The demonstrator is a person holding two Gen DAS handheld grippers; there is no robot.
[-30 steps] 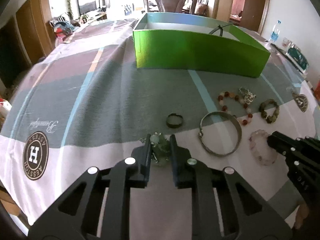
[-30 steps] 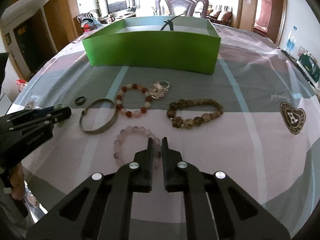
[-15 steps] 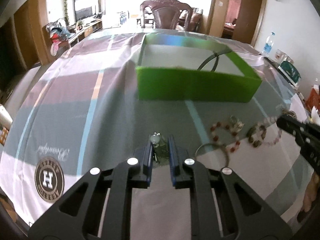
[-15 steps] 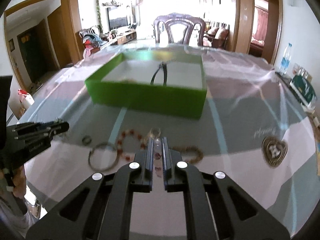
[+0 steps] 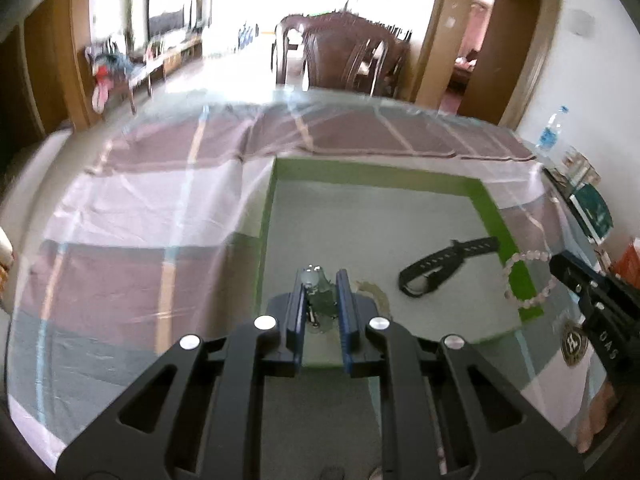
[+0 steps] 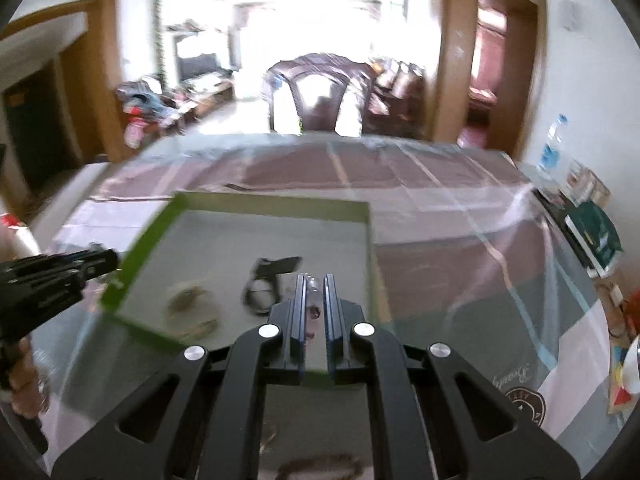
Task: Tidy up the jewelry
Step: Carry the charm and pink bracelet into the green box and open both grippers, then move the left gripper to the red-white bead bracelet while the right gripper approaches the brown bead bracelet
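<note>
My left gripper [image 5: 320, 280] is shut on a small green jewelry piece [image 5: 320, 300] and holds it above the near part of the green box [image 5: 384, 178]. My right gripper [image 6: 314, 282] is shut on a pale pink bead bracelet [image 6: 312, 300], which hangs over the box's right wall in the left wrist view [image 5: 528, 276]. Inside the box [image 6: 264, 202] lie a black watch strap [image 5: 444, 266] and a beaded bracelet [image 6: 192, 314]. The left gripper shows at the left edge of the right wrist view [image 6: 108, 258].
A dark wooden chair [image 5: 344, 56] stands beyond the far table edge. A water bottle [image 5: 550, 130] and a green book [image 5: 594, 210] sit at the table's right side. The plaid tablecloth [image 5: 140, 240] lies around the box.
Both grippers have lifted their pieces off the cloth and moved forward over the green box. The loose jewelry on the cloth has dropped out of view below.
</note>
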